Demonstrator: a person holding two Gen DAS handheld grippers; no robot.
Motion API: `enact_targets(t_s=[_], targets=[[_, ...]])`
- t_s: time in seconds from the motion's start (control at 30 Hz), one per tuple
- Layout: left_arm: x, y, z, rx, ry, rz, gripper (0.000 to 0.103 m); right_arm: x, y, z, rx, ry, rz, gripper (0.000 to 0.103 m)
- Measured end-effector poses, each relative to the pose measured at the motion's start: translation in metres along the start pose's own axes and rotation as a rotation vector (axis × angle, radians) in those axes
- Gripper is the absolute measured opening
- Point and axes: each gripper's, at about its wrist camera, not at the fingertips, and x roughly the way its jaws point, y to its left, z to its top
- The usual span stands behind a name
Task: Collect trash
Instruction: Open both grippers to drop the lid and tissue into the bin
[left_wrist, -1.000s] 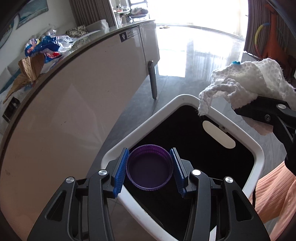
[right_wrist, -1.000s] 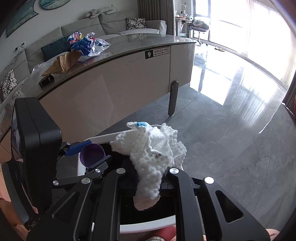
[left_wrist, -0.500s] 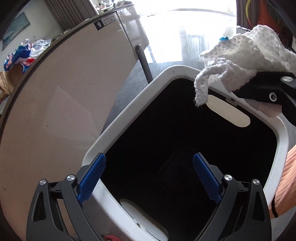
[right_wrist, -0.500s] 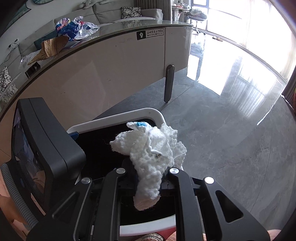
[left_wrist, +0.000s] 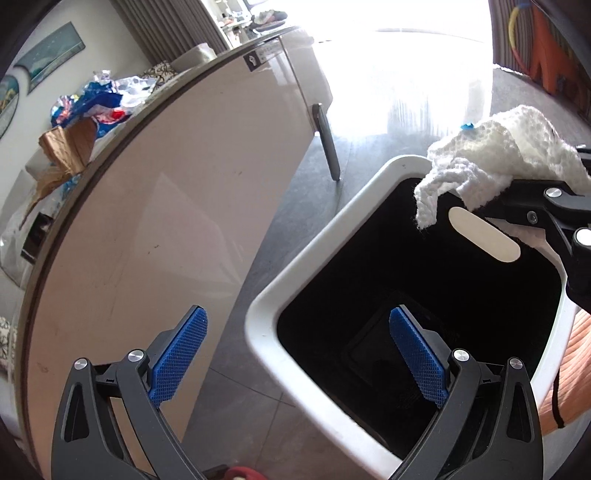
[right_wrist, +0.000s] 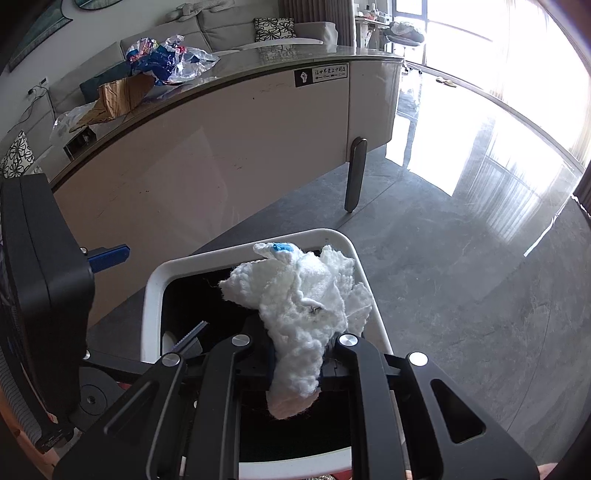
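The right hand-held gripper (right_wrist: 295, 354) clamps a crumpled white paper towel (right_wrist: 306, 306) above the white trash bin (left_wrist: 273, 295); the left hand-held gripper (left_wrist: 299, 354), jaws wide and empty, hangs over the bin's near rim. Next step, probably: release the towel into the bin.

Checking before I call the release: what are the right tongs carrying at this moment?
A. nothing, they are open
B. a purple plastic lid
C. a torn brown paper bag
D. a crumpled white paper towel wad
D: the right tongs are clamped on the crumpled white paper towel wad, held over the white plastic trash bin with the black liner, while the left tongs stand open and empty.
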Motion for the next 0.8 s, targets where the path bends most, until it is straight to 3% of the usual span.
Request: enact_targets(t_s=[0.23, 0.53, 0.57, 0.6, 0.63, 0.67, 0.8], targets=[[-0.008, 0.051, -0.002, -0.096, -0.009, 0.067, 0.099, 0.029, 0.022, 0.0, -0.058, 0.046, 0.035, 0.016], [-0.013, 0.061, -0.001, -0.149, -0.021, 0.038, 0.099, 0.056, 0.029, -0.016, -0.099, 0.159, 0.006, 0.02], [-0.012, 0.061, 0.0, -0.15, -0.022, 0.036, 0.099, 0.058, 0.029, -0.017, -0.1, 0.17, 0.004, 0.035], [-0.016, 0.061, -0.003, -0.151, -0.026, 0.039, 0.099, 0.061, 0.029, -0.018, -0.097, 0.184, 0.006, 0.077], [-0.018, 0.061, -0.003, -0.152, -0.028, 0.038, 0.099, 0.062, 0.028, -0.019, -0.092, 0.184, -0.004, 0.093], [-0.02, 0.061, -0.003, -0.152, -0.028, 0.037, 0.099, 0.06, 0.028, -0.019, -0.089, 0.158, -0.016, 0.099], [-0.024, 0.064, -0.003, -0.157, -0.038, 0.041, 0.099, 0.056, 0.033, -0.017, -0.124, 0.132, -0.033, 0.099]])
